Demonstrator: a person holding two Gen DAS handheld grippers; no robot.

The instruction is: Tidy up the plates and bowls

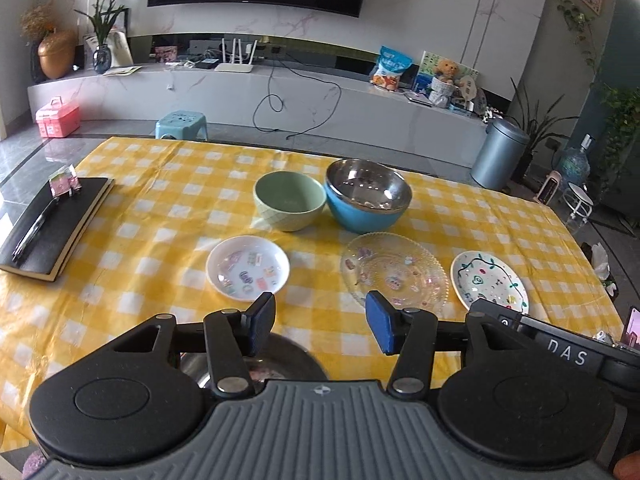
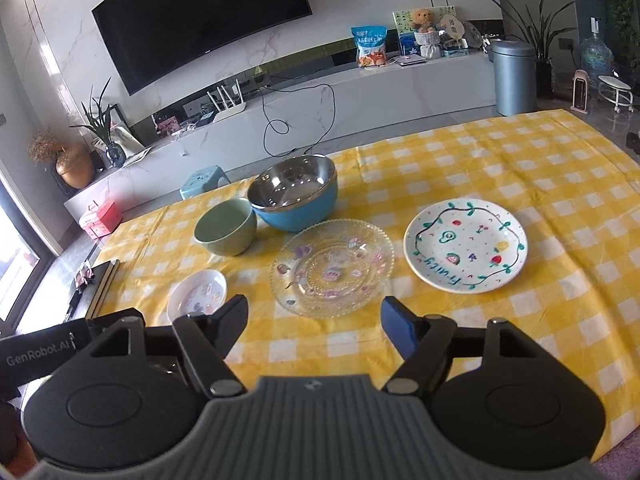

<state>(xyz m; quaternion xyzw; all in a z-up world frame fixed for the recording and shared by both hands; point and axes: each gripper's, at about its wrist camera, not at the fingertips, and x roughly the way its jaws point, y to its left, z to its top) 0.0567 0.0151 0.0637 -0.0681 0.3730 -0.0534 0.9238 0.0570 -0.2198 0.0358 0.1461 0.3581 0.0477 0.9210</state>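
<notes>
Hovering above the near edge of the table (image 1: pixel 132 216), the left claw (image 1: pixel 320 322) stood wide with nothing between its blue pads, a steel bowl (image 1: pixel 256 368) partly hidden beneath it. The right claw (image 2: pixel 314 320) likewise gaped empty over the yellow checked cloth (image 2: pixel 520 168). Just beyond lay three plates in a row: a small white sticker plate (image 1: pixel 247 267) at left, a clear glass plate (image 2: pixel 332 266) in the middle, and a white painted plate (image 2: pixel 466 245) at right. Farther off, a green bowl (image 1: pixel 289 201) sat touching a blue bowl with a steel lining (image 1: pixel 368 194). A black notebook (image 1: pixel 56 226) lay at far left.
</notes>
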